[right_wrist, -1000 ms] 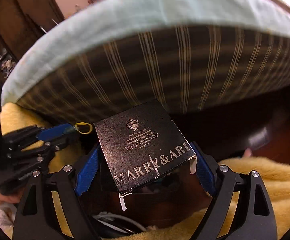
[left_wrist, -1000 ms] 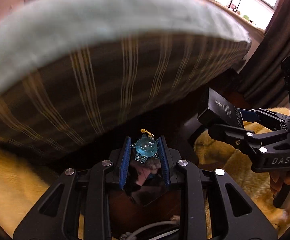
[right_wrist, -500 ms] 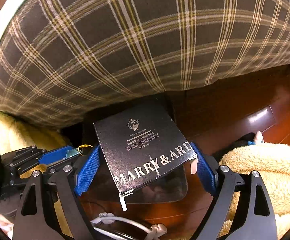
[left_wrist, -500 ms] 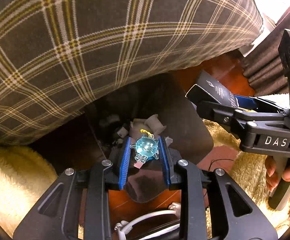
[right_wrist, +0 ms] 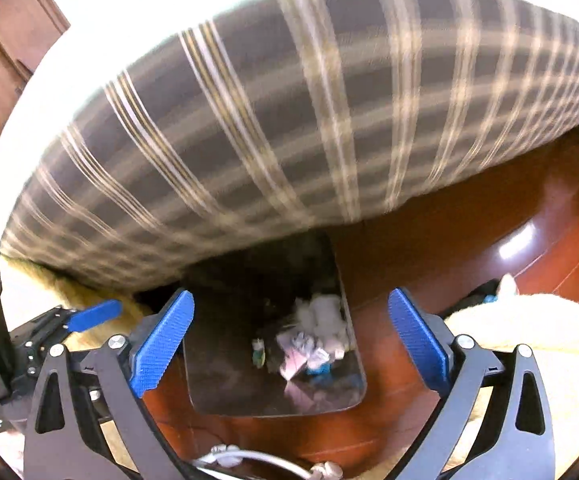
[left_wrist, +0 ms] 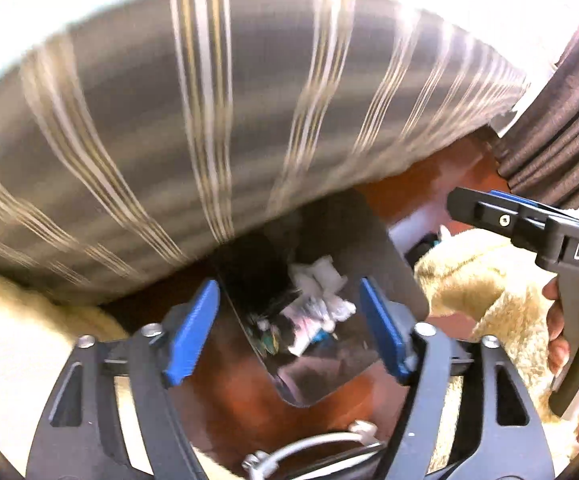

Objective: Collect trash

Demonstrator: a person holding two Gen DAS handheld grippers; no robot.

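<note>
Both grippers, left (left_wrist: 289,332) and right (right_wrist: 289,344), now wide and empty above one trash bin (right_wrist: 209,384).

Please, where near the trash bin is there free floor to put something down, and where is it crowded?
Bare wood floor lies between the plaid cover, the bin and the fluffy rug. Crowded: the bin's right half with trash, and the cable below.

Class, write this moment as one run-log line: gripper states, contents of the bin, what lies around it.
left gripper: open, empty | right gripper: open, empty | trash bin: holds crumpled wrappers | plaid bedcover: above bin | floor: wood, cream fluffy rug
</note>
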